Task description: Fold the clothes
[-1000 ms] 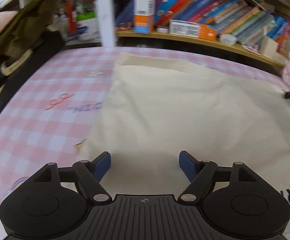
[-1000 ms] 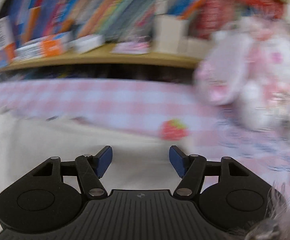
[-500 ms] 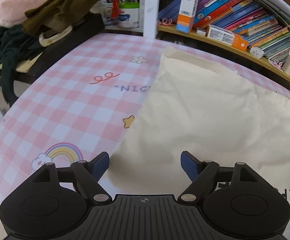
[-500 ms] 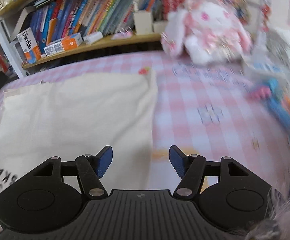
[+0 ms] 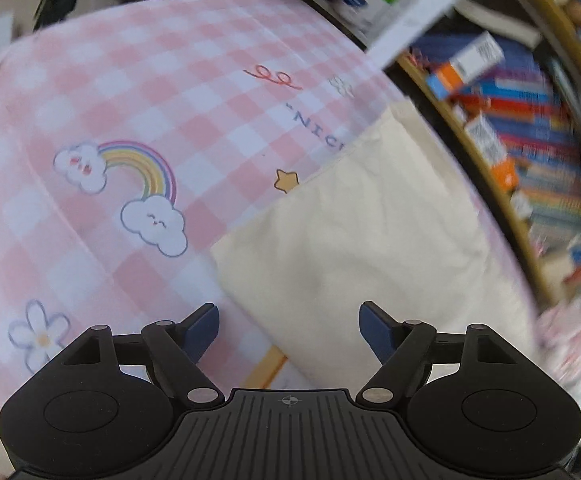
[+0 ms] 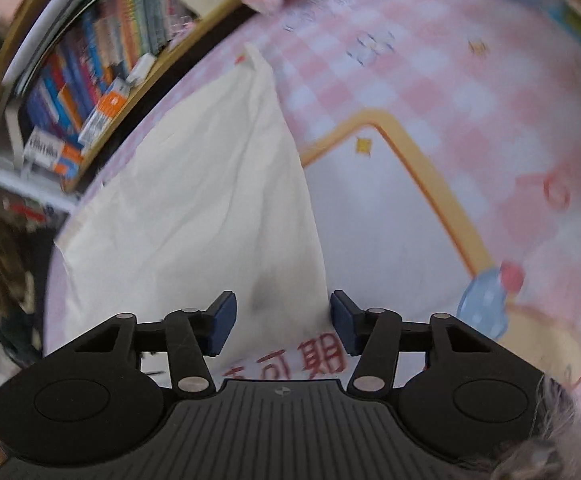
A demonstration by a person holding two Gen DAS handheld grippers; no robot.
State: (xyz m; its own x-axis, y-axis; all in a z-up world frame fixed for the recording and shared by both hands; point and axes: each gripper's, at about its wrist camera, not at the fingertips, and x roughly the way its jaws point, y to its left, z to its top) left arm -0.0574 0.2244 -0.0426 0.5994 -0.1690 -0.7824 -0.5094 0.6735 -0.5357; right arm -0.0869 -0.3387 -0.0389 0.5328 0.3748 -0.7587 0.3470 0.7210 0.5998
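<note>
Both tools hung unclenched and gripping nothing: my left tool (image 5: 288, 322) sat over the near left corner of the cream cotton garment (image 5: 374, 240), my right tool (image 6: 282, 322) straddled its right-hand edge above the red printed lettering (image 6: 290, 360). The garment lay flat on the pink checked cloth of the desk (image 5: 110, 92). I judged the risks to be pinching that cloth along with the hem, or grabbing one layer only, and both views were blurred.

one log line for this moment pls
left claw open | right claw open | cream garment flat on pink checked tablecloth | nothing gripped
</note>
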